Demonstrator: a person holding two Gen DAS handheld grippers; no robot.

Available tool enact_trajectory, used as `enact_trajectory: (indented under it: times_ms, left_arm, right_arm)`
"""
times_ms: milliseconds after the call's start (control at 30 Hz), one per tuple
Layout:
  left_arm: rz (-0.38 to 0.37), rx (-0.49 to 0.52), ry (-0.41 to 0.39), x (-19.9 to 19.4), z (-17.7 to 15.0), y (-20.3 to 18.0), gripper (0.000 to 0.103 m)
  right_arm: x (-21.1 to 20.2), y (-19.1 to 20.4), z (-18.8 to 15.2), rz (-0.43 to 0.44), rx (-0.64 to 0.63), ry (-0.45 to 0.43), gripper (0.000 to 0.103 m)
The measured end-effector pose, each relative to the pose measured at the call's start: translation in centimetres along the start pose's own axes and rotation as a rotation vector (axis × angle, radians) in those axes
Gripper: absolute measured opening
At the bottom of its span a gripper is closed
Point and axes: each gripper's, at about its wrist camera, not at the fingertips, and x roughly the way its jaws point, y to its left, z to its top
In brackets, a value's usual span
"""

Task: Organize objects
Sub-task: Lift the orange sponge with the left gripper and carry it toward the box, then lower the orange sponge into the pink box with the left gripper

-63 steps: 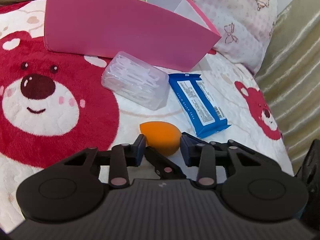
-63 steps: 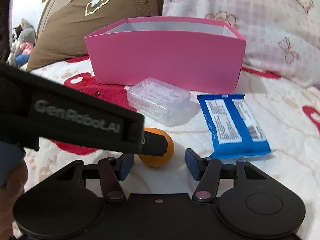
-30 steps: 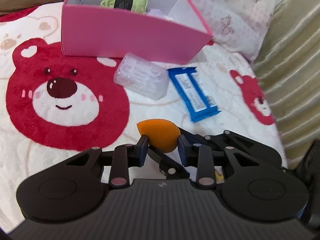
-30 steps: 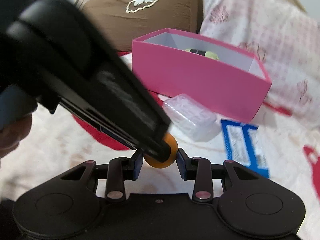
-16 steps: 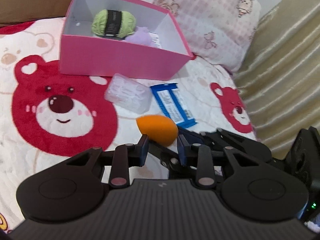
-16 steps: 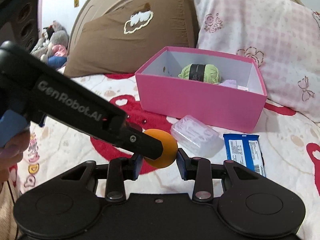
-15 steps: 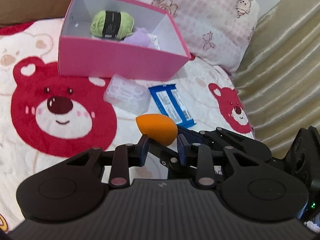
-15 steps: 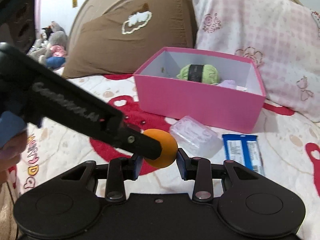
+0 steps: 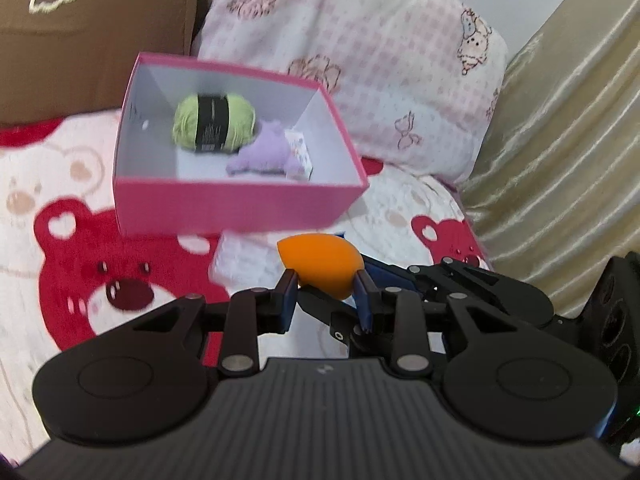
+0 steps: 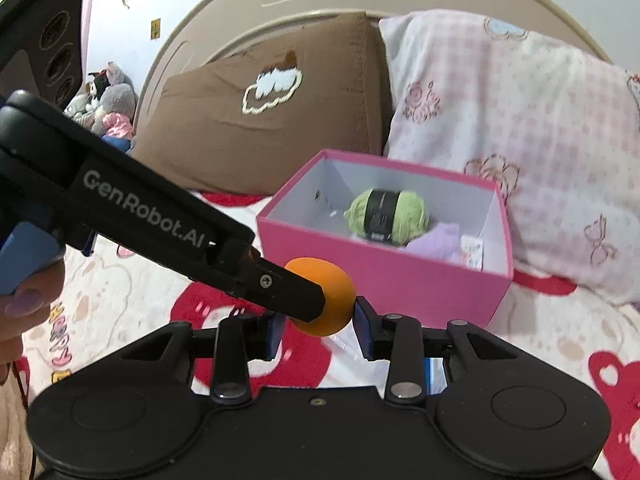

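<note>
Both grippers are shut on one orange egg-shaped sponge (image 9: 320, 266), held in the air in front of the pink box (image 9: 236, 206). My left gripper (image 9: 326, 292) pinches it from its sides. My right gripper (image 10: 318, 322) pinches the same sponge (image 10: 332, 296), and the left gripper's finger (image 10: 280, 286) crosses in from the left. The open box (image 10: 380, 280) holds a green yarn ball (image 9: 214, 126), a purple soft thing (image 9: 266, 156) and a small white carton (image 9: 300, 152).
A clear plastic case (image 9: 244, 260) lies on the red bear blanket (image 9: 80, 264) just under the sponge, with a blue packet's corner behind it. A pink checked pillow (image 9: 384, 72) and a brown pillow (image 10: 260, 120) stand behind the box. A gold curtain (image 9: 560, 140) hangs at the right.
Both grippers have lifted the sponge higher and carried it toward the pink box. The box now sits closer and its inside shows more fully.
</note>
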Motion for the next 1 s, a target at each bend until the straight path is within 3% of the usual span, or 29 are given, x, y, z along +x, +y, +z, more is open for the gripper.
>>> enact_trajectory:
  times_ms: [500, 767, 1000]
  left_arm:
    - [-0.009, 0.080, -0.033, 0.8, 8.2, 1.2, 0.031]
    - [-0.046, 0.032, -0.048, 3.4, 9.9, 2.8, 0.031]
    - [-0.103, -0.026, -0.065, 6.7, 12.4, 4.4, 0.031]
  right_arm:
    - [3.6, -3.8, 6.8, 0.075, 0.101, 0.002, 0.041]
    - [6.3, -6.0, 7.7, 0.093, 0.170, 0.041, 0.041]
    - [8.7, -8.3, 8.6, 0.073, 0.156, 0.039, 0.041]
